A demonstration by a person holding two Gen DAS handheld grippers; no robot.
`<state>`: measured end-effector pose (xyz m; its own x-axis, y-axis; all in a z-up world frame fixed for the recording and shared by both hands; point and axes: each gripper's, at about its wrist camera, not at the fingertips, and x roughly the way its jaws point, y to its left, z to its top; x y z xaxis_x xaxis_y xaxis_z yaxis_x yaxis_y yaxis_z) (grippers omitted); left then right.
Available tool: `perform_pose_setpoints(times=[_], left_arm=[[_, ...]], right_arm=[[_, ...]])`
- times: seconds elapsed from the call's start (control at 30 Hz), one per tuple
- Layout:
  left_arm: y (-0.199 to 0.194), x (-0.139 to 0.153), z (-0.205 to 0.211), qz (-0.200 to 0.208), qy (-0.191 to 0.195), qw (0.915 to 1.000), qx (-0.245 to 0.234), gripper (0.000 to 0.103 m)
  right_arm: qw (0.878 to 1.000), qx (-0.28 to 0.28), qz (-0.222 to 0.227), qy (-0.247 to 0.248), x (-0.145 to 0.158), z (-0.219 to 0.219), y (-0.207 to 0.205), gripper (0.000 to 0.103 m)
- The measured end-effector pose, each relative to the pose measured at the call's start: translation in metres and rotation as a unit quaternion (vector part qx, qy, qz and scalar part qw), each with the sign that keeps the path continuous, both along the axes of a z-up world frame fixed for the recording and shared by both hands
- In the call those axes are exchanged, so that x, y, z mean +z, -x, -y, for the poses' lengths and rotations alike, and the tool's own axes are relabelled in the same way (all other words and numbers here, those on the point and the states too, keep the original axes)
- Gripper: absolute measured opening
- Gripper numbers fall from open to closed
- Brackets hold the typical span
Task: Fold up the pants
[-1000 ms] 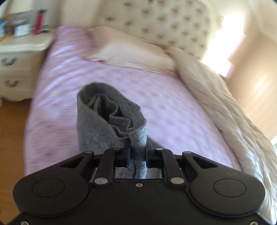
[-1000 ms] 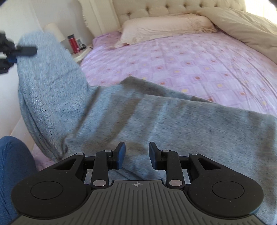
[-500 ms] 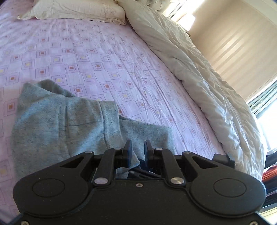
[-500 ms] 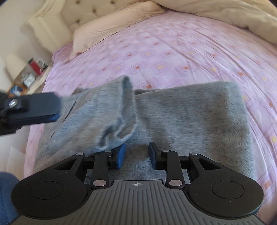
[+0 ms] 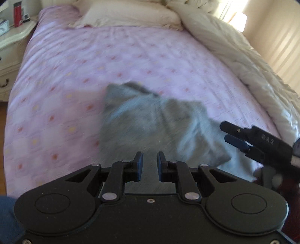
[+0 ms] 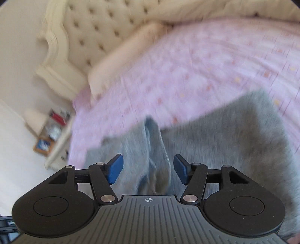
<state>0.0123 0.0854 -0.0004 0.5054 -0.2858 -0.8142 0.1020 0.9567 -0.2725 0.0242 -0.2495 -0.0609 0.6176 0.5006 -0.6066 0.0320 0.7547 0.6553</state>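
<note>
Right tool (image 6: 148,169) opening wide over grey pants (image 6: 215,148) folded on pink bed sheet (image 6: 206,62); raised fabric ridge between pads (image 6: 115,169), not pressed. Cream pillow (image 6: 129,62), tufted headboard (image 6: 97,28) beyond. Blurred.

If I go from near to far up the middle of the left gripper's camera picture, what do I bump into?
left gripper → gray pants lying on the bed → pink bedsheet → cream pillow at the head of the bed.
</note>
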Motion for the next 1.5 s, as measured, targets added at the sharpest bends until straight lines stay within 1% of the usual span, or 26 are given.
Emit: perform_pose_setpoints(times=[0.03,0.07,0.17,0.27,0.3,0.33,0.37,0.4,0.47,0.5,0.6,0.67,0.7,0.8,0.9,0.97,1.0,1.07,1.1,1.13,1.17,1.23,1.27,1.33,1.4,1.5], left_arm=[[0.005,-0.001,-0.003,-0.002,0.0,1.0,0.001,0.022],[0.01,-0.002,-0.007,-0.002,0.0,1.0,0.002,0.022],[0.02,-0.006,-0.01,0.0,-0.007,1.0,0.003,0.022],[0.026,-0.008,-0.014,-0.006,-0.009,0.9999,0.003,0.022],[0.027,-0.009,-0.016,-0.009,-0.008,0.9999,0.006,0.022],[0.028,-0.01,-0.017,-0.01,-0.006,0.9999,0.008,0.022],[0.029,-0.011,-0.018,-0.009,-0.001,0.9999,0.009,0.022],[0.032,-0.009,-0.019,-0.006,0.005,0.9999,0.009,0.022],[0.04,-0.007,-0.015,-0.002,0.008,1.0,-0.003,0.022],[0.044,-0.006,-0.011,0.002,0.006,0.9999,-0.011,0.023],[0.058,-0.005,0.006,0.018,0.008,0.9995,-0.025,0.023],[0.062,-0.007,0.02,0.019,0.018,0.9988,-0.041,0.024],[0.062,-0.008,0.03,0.019,0.017,0.9984,-0.05,0.026],[0.058,-0.011,0.056,0.034,0.012,0.9973,-0.064,0.03],[0.049,-0.016,0.071,0.052,0.014,0.9972,-0.052,0.033],[0.041,-0.025,0.076,0.041,-0.001,0.9982,-0.043,0.035],[0.038,-0.03,0.077,0.029,-0.009,0.9988,-0.039,0.035],[0.03,-0.045,0.073,-0.006,-0.03,0.9993,-0.023,0.034],[0.027,-0.053,0.068,-0.027,-0.033,0.999,-0.015,0.034],[0.024,-0.059,0.061,-0.042,-0.02,0.9989,-0.008,0.034],[0.023,-0.062,0.053,-0.048,0.003,0.9988,-0.002,0.034],[0.02,-0.062,0.041,-0.061,0.039,0.9973,0.015,0.034],[0.019,-0.062,0.037,-0.067,0.048,0.9964,0.018,0.034],[0.018,-0.061,0.034,-0.077,0.054,0.9953,0.019,0.034],[0.019,-0.056,0.035,-0.08,0.046,0.9956,0.012,0.033],[0.024,-0.047,0.038,-0.078,0.027,0.9966,-0.005,0.033]], right_arm=[[1.0,0.006,-0.016,0.011,-0.004,-0.004,-0.002,0.059],[1.0,0.012,-0.021,0.017,-0.007,-0.007,-0.003,0.061],[0.999,0.024,-0.007,0.021,-0.005,-0.016,0.0,0.068],[0.998,0.055,-0.013,0.02,0.0,-0.025,-0.003,0.068],[0.997,0.068,-0.015,0.023,0.001,-0.031,-0.006,0.059],[0.996,0.085,-0.01,0.021,0.003,-0.034,-0.006,0.044],[0.995,0.099,-0.007,0.025,0.006,-0.037,-0.009,0.02],[0.994,0.103,0.002,0.044,0.012,-0.041,-0.008,0.015],[0.988,0.122,0.049,0.078,0.038,-0.047,-0.001,0.013],[0.986,0.126,0.071,0.081,0.052,-0.048,0.002,0.013],[0.984,0.126,0.115,0.053,0.095,-0.044,0.006,0.012],[0.98,0.123,0.144,0.062,0.119,-0.042,0.009,0.012],[0.978,0.122,0.156,0.065,0.129,-0.04,0.01,0.012],[0.976,0.114,0.171,0.068,0.148,-0.034,0.011,0.011],[0.977,0.089,0.178,0.08,0.154,-0.022,0.013,0.011],[0.979,0.063,0.173,0.082,0.154,-0.004,0.017,0.011],[0.981,0.047,0.165,0.085,0.146,0.004,0.018,0.011],[0.987,0.017,0.135,0.09,0.134,0.023,0.02,0.011],[0.989,0.002,0.116,0.091,0.124,0.032,0.021,0.011],[0.991,-0.01,0.094,0.094,0.112,0.039,0.022,0.011],[0.992,-0.018,0.067,0.102,0.098,0.044,0.024,0.011],[0.991,-0.033,0.012,0.13,0.07,0.048,0.026,0.011],[0.989,-0.034,-0.013,0.143,0.055,0.048,0.028,0.011],[0.988,-0.04,-0.046,0.145,0.033,0.048,0.032,0.011],[0.986,-0.046,-0.054,0.148,0.026,0.047,0.038,0.011],[0.986,-0.047,-0.035,0.159,0.037,0.041,0.044,0.011]])
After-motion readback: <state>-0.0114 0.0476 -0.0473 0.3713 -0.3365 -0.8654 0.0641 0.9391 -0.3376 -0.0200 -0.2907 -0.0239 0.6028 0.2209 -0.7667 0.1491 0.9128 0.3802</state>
